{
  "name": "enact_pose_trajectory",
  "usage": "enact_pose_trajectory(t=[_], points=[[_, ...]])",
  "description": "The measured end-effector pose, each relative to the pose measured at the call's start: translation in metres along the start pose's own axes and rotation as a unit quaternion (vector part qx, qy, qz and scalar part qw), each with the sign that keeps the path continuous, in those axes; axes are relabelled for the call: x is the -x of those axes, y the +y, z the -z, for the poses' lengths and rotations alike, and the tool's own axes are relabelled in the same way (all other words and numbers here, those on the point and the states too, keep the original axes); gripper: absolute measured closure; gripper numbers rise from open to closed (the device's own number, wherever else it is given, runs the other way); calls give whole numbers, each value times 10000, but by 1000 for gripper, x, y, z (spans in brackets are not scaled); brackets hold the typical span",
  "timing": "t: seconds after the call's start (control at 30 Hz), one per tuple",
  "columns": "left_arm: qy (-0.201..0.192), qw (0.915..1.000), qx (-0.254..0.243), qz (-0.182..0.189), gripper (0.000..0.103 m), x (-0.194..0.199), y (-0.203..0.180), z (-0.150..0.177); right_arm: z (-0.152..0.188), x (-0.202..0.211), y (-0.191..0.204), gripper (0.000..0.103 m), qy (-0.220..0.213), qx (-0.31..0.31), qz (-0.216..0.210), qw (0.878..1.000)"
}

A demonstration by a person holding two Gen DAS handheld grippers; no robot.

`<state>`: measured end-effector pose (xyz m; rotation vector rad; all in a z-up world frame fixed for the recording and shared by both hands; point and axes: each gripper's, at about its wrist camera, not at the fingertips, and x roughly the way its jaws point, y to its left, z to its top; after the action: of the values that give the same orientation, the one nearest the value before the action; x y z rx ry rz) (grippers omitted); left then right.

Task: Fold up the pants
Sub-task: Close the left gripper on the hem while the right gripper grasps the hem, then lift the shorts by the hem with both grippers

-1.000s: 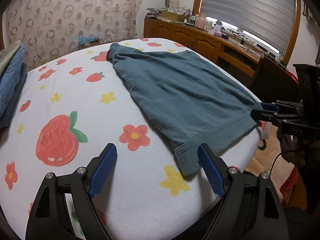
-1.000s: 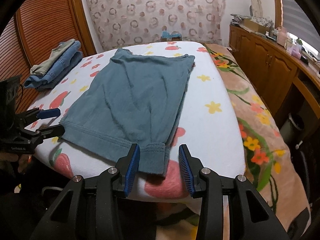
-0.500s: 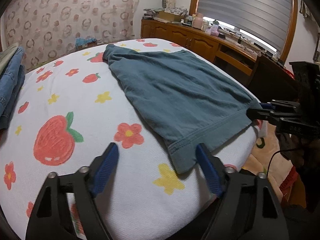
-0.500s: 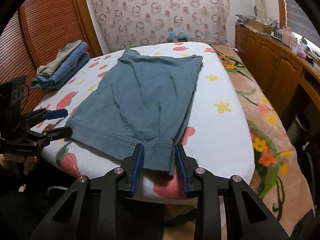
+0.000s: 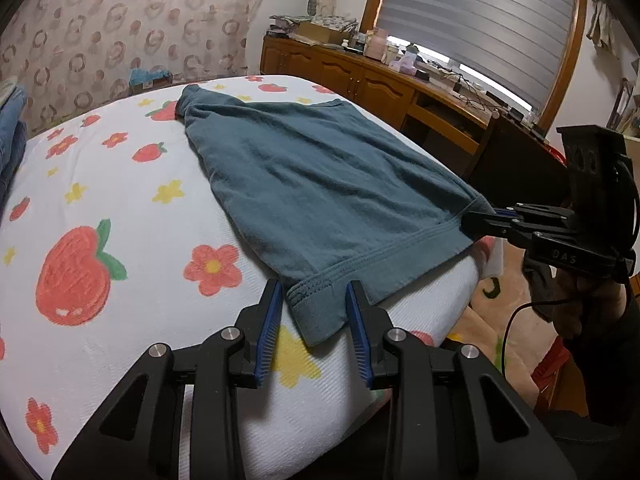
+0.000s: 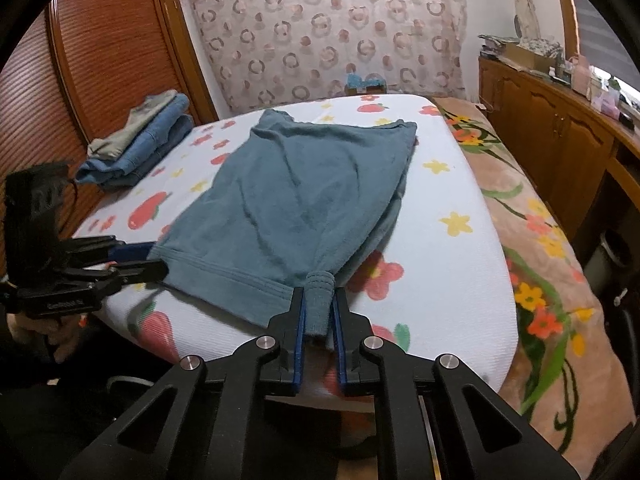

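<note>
While the right gripper pinches one hem corner, the left gripper only brackets the other, jaws apart.
Lifting now would drag the pants crooked.

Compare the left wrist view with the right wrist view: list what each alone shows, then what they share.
Left wrist only: the window blind.

Right wrist only: the brown slatted door and floral blanket.

Both: the teal pants on the strawberry-print sheet, left gripper open around one waistband corner, right gripper shut on the other.
</note>
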<state>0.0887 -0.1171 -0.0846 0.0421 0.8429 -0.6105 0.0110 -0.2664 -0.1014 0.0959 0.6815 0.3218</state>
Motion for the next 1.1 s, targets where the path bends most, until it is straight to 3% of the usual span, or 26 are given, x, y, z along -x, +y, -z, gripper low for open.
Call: enact_pose_trajectory(t=[0.47,0.63,0.77,0.9,1.1], points=[[-49,10000,-79,-9,73,0,0,3,0,-4,0,87,73,-75,34,9999],[-50,9999,-113,-17,73,-1,0,3,0,-7,3,73,112,16,258,9996],[-56,9999,-100,-15,72,-1,-2,3,2,-9,1,70,127,-41,257,9996],[-53,9999,-145,-66,73,-1,-4,3,3,-8,0,70,108,-33,211,9997],[-140,9999,-33,93,87,5,-2,-2,1,-6,-6,91,73,-157,-120,9998]])
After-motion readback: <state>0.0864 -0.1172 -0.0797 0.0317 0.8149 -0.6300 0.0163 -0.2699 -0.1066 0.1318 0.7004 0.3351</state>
